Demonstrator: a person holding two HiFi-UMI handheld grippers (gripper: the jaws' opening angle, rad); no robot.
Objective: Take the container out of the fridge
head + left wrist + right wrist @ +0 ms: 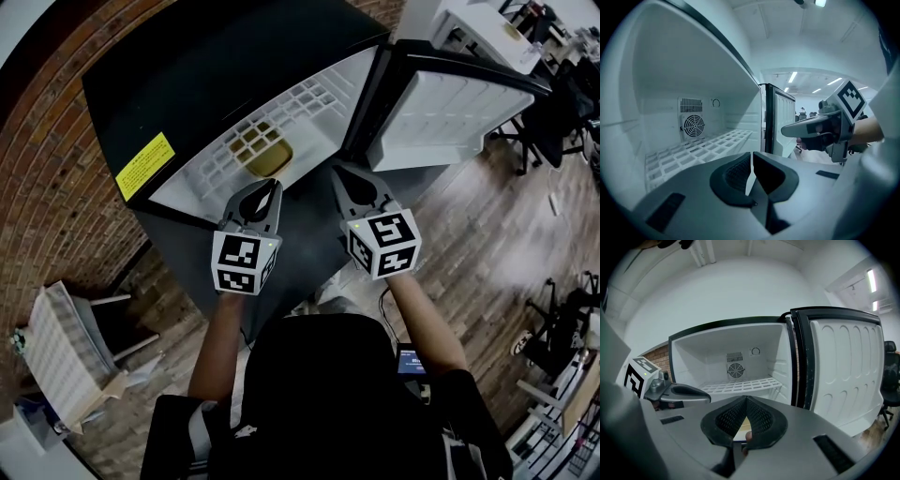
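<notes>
Through the white wire shelf (291,112) of the open black fridge (234,66) I see a yellow container (265,155) lying under it. Both grippers hover in front of the fridge opening, outside it. My left gripper (272,185) (752,154) is shut with nothing in it and points at the container's side of the shelf (698,150). To its right, my right gripper (342,173) (746,398) is also shut and empty, just before the door hinge. The shelf top (740,386) is bare in both gripper views, and neither shows the container clearly.
The fridge door (450,108) (843,376) stands open to the right. A fan grille (693,125) (735,371) sits on the fridge's back wall. A brick wall (47,187) runs along the left, with a white rack (61,352) on the floor. Office chairs (553,112) stand at far right.
</notes>
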